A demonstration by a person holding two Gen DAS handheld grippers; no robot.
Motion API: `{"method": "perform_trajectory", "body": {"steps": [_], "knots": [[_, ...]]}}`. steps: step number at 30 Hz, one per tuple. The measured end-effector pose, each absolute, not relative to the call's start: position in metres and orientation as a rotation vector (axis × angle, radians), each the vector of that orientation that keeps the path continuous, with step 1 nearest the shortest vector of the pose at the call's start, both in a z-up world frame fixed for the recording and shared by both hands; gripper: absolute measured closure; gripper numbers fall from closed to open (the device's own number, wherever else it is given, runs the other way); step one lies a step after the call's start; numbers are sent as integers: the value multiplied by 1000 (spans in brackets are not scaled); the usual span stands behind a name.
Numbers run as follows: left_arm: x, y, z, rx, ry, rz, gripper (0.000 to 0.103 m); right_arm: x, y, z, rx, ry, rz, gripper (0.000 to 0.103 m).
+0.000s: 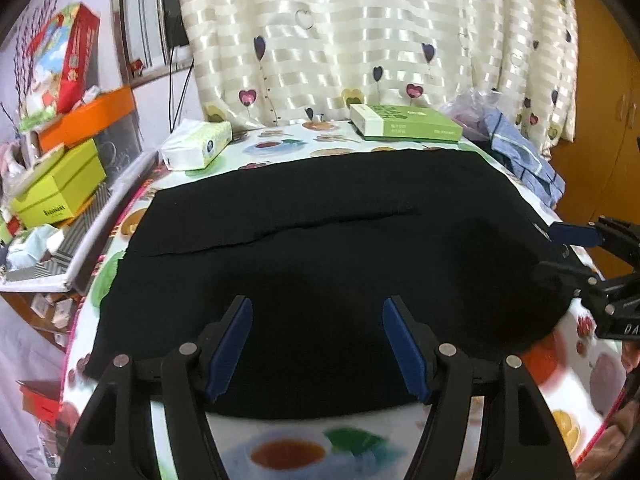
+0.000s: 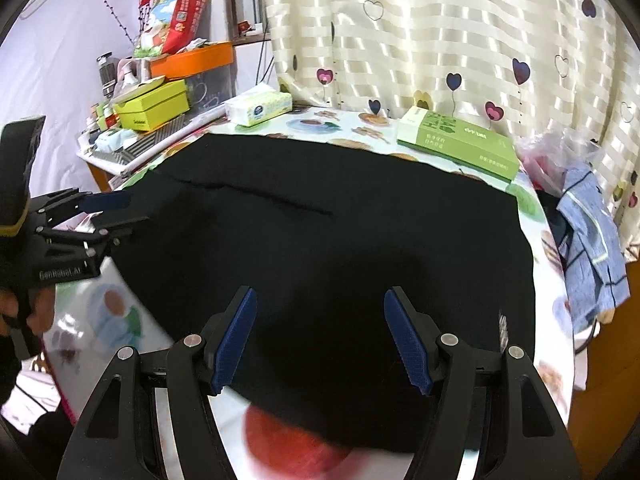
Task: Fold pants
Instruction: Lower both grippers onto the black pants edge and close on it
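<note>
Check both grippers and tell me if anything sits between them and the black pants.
Nothing visible does. The left gripper and right gripper both hang open directly over the black pants. The green box and tissue pack lie beyond the cloth, on the table's far side.

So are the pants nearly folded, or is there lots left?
Partly done, it seems. The black pants lie flat on the printed tablecloth with one layer's edge running across them, which suggests one fold. Nothing is in hand: the left gripper and right gripper hover over the near edge, jaws open. Gripping that edge and folding again is left.
</note>
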State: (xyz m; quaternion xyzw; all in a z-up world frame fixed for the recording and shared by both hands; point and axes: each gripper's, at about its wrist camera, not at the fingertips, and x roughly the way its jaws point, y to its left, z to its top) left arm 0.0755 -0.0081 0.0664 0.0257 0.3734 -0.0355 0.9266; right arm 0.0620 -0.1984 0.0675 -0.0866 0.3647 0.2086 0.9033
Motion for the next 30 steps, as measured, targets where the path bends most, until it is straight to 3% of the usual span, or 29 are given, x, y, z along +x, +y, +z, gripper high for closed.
{"method": "perform_trajectory", "body": {"steps": [30], "knots": [[322, 86, 26, 46, 923, -45, 36, 317, -220, 37, -277, 867, 502, 36]]}}
